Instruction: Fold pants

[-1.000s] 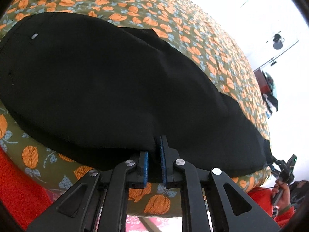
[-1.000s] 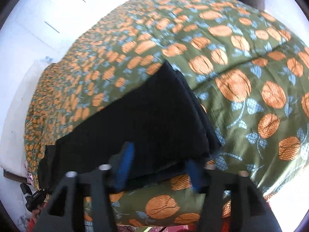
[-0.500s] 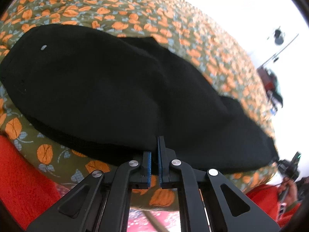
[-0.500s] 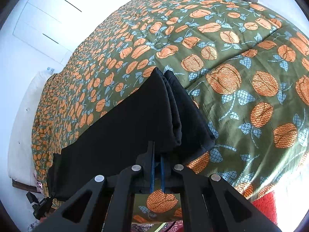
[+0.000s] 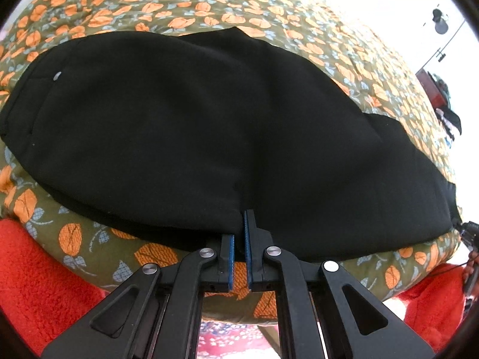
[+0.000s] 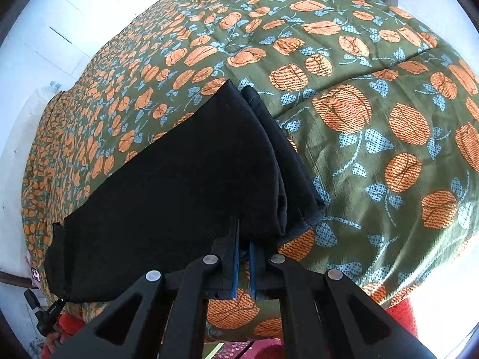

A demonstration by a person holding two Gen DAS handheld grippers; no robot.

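Black pants [image 5: 209,125] lie lengthwise on a bed with a green quilt printed with orange flowers [image 5: 269,15]. They are folded in half, one leg on the other. My left gripper [image 5: 239,230] is shut on the near edge of the pants at mid length. In the right wrist view the leg ends of the pants [image 6: 194,179] lie stacked, and my right gripper [image 6: 244,239] is shut on the near edge close to the hems.
The quilt [image 6: 374,104] stretches far beyond the pants. Red fleece sleeves [image 5: 45,284] show below the bed edge. A white wall and cupboard [image 6: 45,30] stand behind the bed. The other hand-held gripper [image 6: 45,311] shows at the far left.
My right gripper was open a second ago and has closed on the pants edge near the hems. My left gripper has stayed shut on the edge and lifted it slightly.
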